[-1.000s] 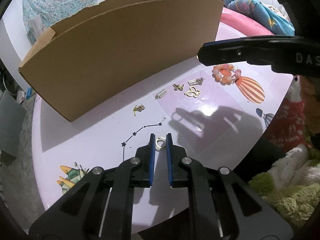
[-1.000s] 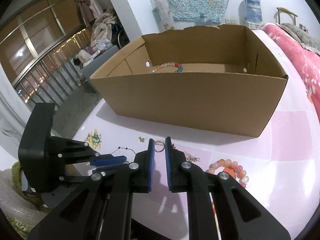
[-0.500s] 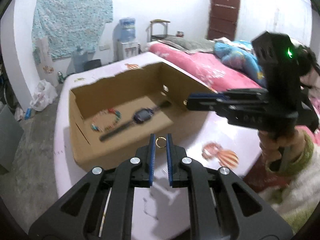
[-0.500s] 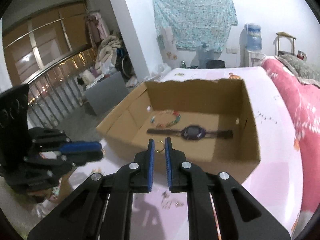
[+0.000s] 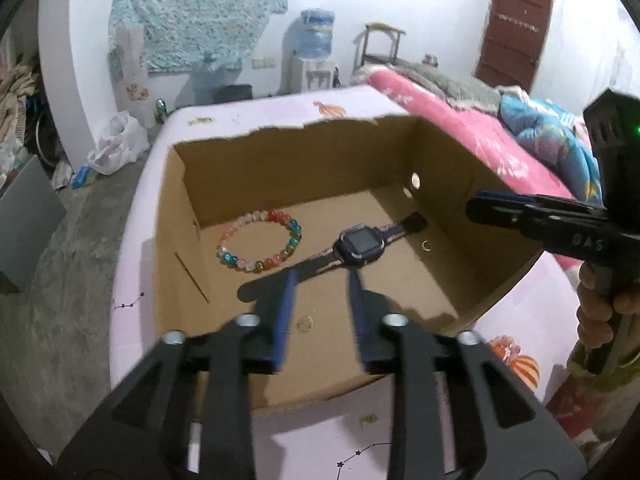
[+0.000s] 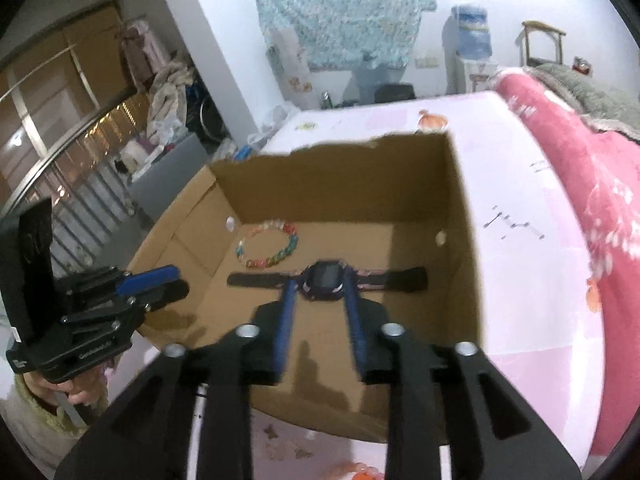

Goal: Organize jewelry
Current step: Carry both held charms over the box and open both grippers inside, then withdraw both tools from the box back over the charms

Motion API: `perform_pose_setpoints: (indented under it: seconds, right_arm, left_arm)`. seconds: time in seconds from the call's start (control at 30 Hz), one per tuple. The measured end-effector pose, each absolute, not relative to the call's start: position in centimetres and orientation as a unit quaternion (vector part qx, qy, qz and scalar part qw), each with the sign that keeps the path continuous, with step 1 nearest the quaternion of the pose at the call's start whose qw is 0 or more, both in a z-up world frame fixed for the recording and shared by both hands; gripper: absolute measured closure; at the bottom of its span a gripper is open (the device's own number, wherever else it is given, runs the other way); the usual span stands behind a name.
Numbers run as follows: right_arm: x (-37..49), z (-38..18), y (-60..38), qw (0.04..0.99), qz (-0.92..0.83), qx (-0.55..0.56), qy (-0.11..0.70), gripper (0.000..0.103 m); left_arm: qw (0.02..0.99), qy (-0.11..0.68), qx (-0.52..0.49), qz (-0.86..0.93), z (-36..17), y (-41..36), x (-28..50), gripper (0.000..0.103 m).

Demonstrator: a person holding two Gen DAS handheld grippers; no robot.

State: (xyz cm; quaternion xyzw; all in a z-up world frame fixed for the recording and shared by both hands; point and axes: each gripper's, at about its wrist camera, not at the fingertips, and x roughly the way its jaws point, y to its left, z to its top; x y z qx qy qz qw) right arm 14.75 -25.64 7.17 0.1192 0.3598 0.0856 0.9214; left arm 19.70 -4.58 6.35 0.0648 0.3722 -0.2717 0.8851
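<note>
Both claws hang over the cardboard box [image 5: 472, 208] with nothing in them, so watch what falls where. From the left wrist, your left claw [image 5: 320, 280] has just been opening and its blue pads stand apart; a small gold ring [image 5: 305, 322] shows between them, low over the box floor, and a second ring [image 5: 427, 245] lies by the watch [image 5: 360, 246], near the beaded bracelet [image 5: 260, 246]. Such light rings can bounce or roll under the watch strap. From the right wrist, your right claw [image 6: 320, 284] has likewise just spread, empty, above the watch. Your two claws sit close, so a careless withdrawal could knock them together or catch the torn box rim and shove it along the counter [image 6: 520, 280], scattering the charms [image 6: 280, 450] left outside.
</note>
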Motion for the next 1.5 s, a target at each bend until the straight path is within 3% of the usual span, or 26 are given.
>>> perform_pose_setpoints:
  seconds: [0.33,0.5,0.67,0.9,1.0,1.33,1.5]
  right_arm:
    - [10.1,10.3,-27.9,0.943,0.059,0.131,0.3,0.041]
    - [7.7,10.5,-27.5,0.944,0.055,0.118,0.302,0.031]
    - [4.9,8.6,-25.2,0.936,0.049,0.071,0.341,0.018]
    - [2.3,2.0,-23.0,0.885,0.042,0.087,0.456,0.016]
    - [1.5,-0.4,-21.0,0.87,0.016,0.046,0.49,0.016]
    - [0.4,-1.6,-19.5,0.864,-0.024,0.048,0.5,0.016]
    - [0.2,-0.1,-19.1,0.888,-0.073,0.003,0.455,0.008]
  left_arm:
    - [0.909,0.324,0.056,-0.257,9.0,-1.4,15.5,0.023]
    - [0.909,0.32,0.069,-0.257,9.1,-0.3,12.6,0.012]
    - [0.885,0.381,0.098,-0.249,5.4,-0.4,10.8,0.01]
    - [0.849,0.47,0.118,-0.21,-2.2,-1.5,11.2,0.01]
    - [0.841,0.488,0.126,-0.198,-3.8,-1.7,11.7,0.01]
    - [0.845,0.479,0.119,-0.208,-4.2,-1.1,12.4,0.008]
    - [0.844,0.477,0.122,-0.211,-4.3,-0.9,12.4,0.007]
